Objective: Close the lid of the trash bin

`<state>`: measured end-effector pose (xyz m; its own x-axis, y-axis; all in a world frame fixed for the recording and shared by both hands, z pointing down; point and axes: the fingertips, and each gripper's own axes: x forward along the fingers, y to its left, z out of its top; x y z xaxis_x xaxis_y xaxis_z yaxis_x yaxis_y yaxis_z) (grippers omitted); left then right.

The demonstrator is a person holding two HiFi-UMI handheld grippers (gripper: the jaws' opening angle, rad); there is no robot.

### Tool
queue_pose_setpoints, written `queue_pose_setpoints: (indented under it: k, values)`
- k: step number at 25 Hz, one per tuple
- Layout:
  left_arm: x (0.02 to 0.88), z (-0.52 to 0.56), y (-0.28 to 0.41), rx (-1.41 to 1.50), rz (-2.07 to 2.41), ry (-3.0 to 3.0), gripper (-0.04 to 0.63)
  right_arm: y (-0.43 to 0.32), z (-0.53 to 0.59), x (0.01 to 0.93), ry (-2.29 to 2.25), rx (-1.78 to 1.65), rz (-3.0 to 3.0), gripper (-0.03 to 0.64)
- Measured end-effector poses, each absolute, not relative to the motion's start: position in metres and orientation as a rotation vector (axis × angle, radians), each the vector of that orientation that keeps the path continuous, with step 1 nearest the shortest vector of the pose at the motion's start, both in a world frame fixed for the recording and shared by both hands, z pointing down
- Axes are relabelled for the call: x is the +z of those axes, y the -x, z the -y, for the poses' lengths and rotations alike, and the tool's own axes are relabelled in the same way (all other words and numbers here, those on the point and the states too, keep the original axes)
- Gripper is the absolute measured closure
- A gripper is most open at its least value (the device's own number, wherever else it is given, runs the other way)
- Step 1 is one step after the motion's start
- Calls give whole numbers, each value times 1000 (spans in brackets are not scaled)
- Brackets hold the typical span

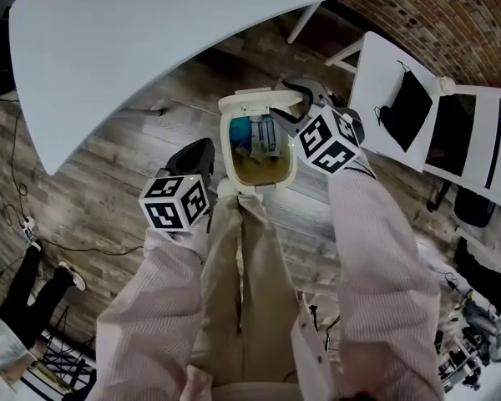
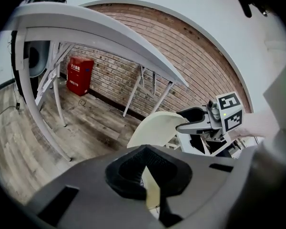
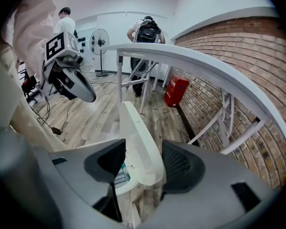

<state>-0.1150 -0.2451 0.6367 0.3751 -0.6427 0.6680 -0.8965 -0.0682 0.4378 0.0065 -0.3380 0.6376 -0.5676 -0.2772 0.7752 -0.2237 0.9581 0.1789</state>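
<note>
The cream trash bin (image 1: pixel 244 176) stands on the wooden floor in front of my legs, with some blue and white rubbish inside. Its lid (image 1: pixel 259 102) is raised upright at the far side. My right gripper (image 1: pixel 306 97) is at the lid's right end. In the right gripper view the lid (image 3: pixel 136 137) stands between the two spread jaws of the right gripper (image 3: pixel 143 165), which is open. My left gripper (image 1: pixel 197 152) hangs beside the bin's left wall, apart from it. In its own view the left gripper (image 2: pixel 150 173) looks shut and holds nothing. That view also shows the lid (image 2: pixel 155 128) and the right gripper (image 2: pixel 193 119).
A large white table (image 1: pixel 150 32) overhangs the floor just beyond the bin. A white folding chair (image 1: pixel 371 82) with a black item stands to the right. A red box (image 3: pixel 175 90) sits by the brick wall. People and a fan (image 3: pixel 100 39) are further off. Cables lie at the left.
</note>
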Motion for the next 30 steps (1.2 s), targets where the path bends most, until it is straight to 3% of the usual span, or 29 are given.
queue_pose_setpoints:
  k: [30]
  values:
    - [644, 168, 76, 365, 1325, -1791, 603, -34, 229, 655, -311, -20, 2217, 394]
